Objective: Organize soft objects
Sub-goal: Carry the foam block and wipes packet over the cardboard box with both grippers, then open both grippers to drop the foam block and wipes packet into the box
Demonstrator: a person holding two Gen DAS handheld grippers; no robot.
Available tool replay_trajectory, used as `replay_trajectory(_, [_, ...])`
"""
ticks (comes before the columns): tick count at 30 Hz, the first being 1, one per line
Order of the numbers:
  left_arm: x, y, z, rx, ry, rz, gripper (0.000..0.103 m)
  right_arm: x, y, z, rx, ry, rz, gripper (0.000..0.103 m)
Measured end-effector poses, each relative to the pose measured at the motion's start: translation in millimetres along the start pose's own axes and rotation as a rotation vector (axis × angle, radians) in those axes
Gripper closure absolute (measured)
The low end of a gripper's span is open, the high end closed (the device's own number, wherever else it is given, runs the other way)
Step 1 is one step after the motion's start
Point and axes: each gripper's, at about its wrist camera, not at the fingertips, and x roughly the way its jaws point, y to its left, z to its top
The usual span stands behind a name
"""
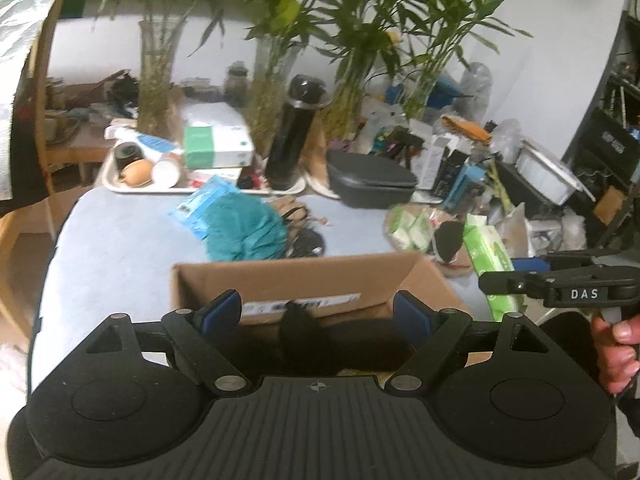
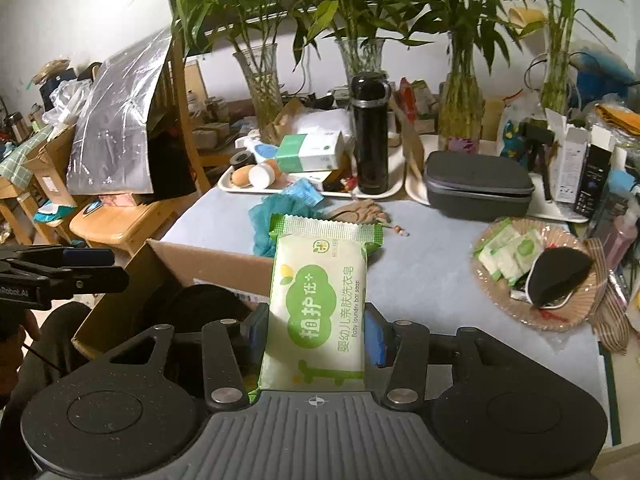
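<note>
My left gripper [image 1: 316,305] stands open above an open cardboard box [image 1: 296,276]. A black soft thing [image 1: 298,336] lies inside the box just below the blue pads, which are clear of it. My right gripper [image 2: 316,328] is shut on a green and white pack of laundry soap [image 2: 316,300], which it holds upright to the right of the box [image 2: 208,264]. The left wrist view shows that pack [image 1: 490,258] at the right edge. A teal bath pouf [image 1: 244,228] lies on the blue table behind the box.
A wicker plate [image 2: 568,314] with small green packs and a black pad sits on the right. Behind it are a grey case [image 2: 476,188], a black flask [image 2: 370,132], a white tray [image 2: 234,188] of clutter and glass vases of bamboo. A wooden chair [image 2: 116,220] stands on the left.
</note>
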Motion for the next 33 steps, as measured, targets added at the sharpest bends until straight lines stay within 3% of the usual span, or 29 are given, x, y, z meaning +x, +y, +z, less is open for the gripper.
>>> replay_trajectory(6, [-10.2, 14.8, -4.6, -0.046, 0.059, 0.073, 0.019, 3.3, 6.4, 1.8, 0.001, 0.028, 0.021, 0.052])
replay_trajectory(21, [-24.2, 31.8, -12.5, -0.067, 0.064, 0.067, 0.019, 13.4, 41.8, 10.7, -0.058, 0.066, 0.034, 0.050])
replay_trajectory(22, [-25.0, 32.2, -13.1, -0.064, 0.064, 0.065, 0.019, 17.2, 45.3, 10.4, -0.064, 0.078, 0.027, 0.047])
replay_trajectory(24, [-27.2, 34.5, -14.2, -0.057, 0.062, 0.061, 0.019, 20.9, 52.0, 7.5, -0.082, 0.074, 0.002, 0.021])
replay_trajectory(33, [-32.1, 49.8, -13.4, -0.059, 0.051, 0.058, 0.019, 19.6, 49.3, -3.9, -0.065, 0.064, 0.002, 0.003])
